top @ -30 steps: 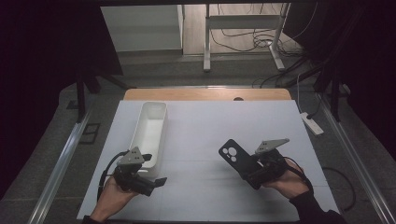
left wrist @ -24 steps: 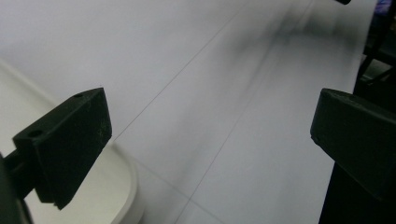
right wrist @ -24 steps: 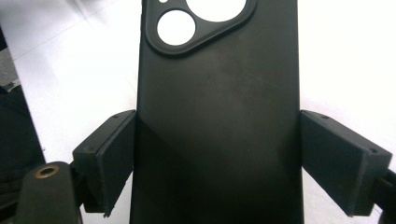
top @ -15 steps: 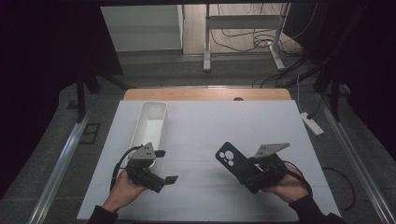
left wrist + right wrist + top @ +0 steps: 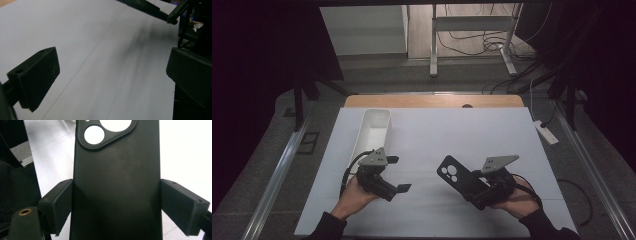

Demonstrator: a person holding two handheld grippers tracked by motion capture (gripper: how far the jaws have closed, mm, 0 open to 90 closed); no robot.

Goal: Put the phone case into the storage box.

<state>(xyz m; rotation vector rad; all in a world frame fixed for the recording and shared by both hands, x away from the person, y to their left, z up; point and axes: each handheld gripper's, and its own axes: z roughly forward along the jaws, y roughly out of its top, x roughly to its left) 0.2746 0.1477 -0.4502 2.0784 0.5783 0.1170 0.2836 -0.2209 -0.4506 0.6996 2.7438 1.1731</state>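
white matte table (image 5: 472, 135) under smooth black phone case (image 5: 117, 182), rounded cutouts.

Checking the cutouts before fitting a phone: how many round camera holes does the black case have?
3, in the raised camera block at the far end of the phone case, clustered together in the high view. The right tool grips its near end; that view cuts one hole off.

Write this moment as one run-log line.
right hand-held gripper: shut on black phone case | left hand-held gripper: open | white plastic tray: untouched
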